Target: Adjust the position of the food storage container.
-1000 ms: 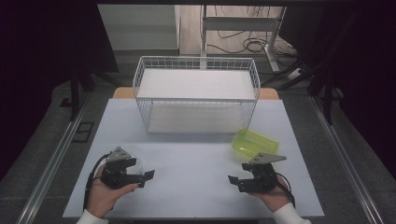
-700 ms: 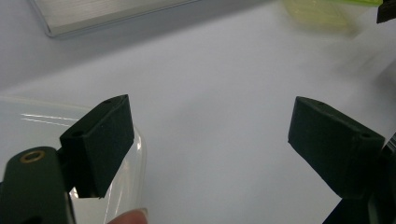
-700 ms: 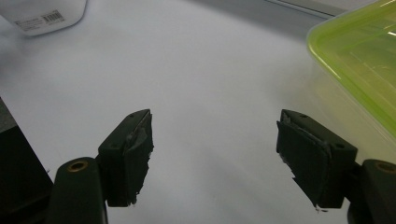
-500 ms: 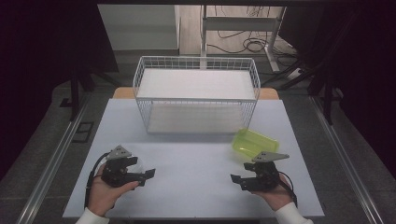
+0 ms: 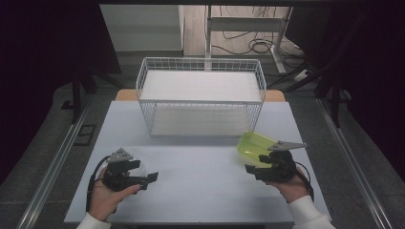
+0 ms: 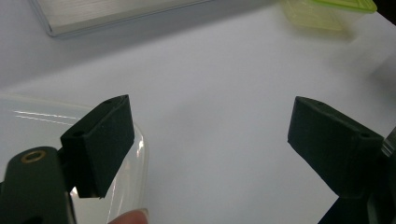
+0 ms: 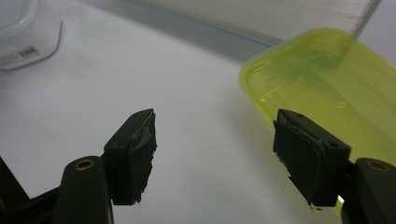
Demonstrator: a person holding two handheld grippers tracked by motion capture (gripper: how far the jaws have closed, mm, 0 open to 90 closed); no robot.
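A white wire basket [image 5: 200, 98] stands at the far middle of the pale table [image 5: 200, 191] and serves as landmark. In front of the basket lies a broad bare stretch of tabletop, flanked by the two hands. The left gripper [image 5: 145, 178], held in the left hand [image 5: 107, 198], sits near the table's front edge, in front of the basket's left corner, jaws spread wide and holding nothing. The right gripper [image 5: 251, 170], in the right hand [image 5: 291, 186], lies in front of the basket's right corner, jaws likewise apart and empty. A yellow-green container [image 5: 255, 147] rests just in front of that right corner, beside the right gripper. The right gripper view shows the container's [image 7: 327, 88] rim close behind one jaw; whether they touch cannot be told. The left gripper view reveals a clear plastic lid [image 6: 32, 126] beneath its jaw, barely discernible from above, and a fingertip [image 6: 130, 217] at the lower edge.
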